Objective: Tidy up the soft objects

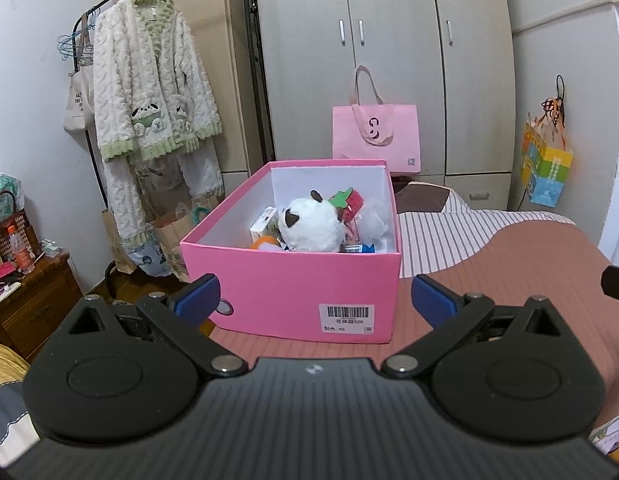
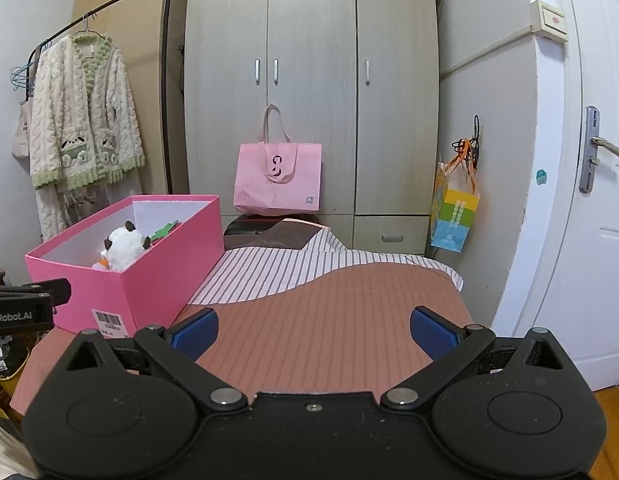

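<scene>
Bedroom, striped bed. Pink box with panda plush dead ahead of left gripper, nearer than right gripper; fingers of both spread wide, empty.

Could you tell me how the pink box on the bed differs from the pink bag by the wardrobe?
The pink box is rigid card, open-topped, and holds a white plush toy; the pink bag is soft, with looped handles, its contents hidden. The box rests on the bed cover; the bag stands upright against the wardrobe. Both are pink.
</scene>
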A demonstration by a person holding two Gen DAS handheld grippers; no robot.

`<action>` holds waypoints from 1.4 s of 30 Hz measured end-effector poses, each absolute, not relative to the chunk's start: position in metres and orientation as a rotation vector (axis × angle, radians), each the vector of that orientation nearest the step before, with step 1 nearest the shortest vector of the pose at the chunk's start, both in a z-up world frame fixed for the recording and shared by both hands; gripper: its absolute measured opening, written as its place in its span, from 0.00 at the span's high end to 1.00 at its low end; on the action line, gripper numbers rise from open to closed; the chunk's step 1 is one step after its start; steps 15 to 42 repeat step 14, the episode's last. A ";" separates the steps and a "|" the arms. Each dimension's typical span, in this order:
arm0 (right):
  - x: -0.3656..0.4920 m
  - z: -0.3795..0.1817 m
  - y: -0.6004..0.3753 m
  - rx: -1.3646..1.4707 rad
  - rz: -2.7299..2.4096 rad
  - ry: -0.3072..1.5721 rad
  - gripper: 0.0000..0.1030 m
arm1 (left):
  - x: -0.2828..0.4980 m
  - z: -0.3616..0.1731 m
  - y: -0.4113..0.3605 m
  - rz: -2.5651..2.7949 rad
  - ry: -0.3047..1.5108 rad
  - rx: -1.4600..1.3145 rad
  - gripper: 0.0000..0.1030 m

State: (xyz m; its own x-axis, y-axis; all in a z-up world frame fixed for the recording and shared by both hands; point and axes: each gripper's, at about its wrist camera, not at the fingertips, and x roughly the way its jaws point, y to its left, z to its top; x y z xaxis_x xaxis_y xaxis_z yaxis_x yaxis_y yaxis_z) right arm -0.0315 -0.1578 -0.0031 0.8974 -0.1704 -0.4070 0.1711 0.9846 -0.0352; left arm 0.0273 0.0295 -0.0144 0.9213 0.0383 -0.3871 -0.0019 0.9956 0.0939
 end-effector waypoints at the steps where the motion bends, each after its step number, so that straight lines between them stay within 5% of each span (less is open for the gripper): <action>1: -0.032 -0.004 -0.157 0.001 -0.177 0.421 0.00 | 0.027 -0.014 0.029 0.019 0.397 0.094 0.00; 42: -0.031 -0.007 -0.161 0.026 -0.188 0.429 0.00 | 0.025 -0.013 0.025 0.006 0.394 0.107 0.00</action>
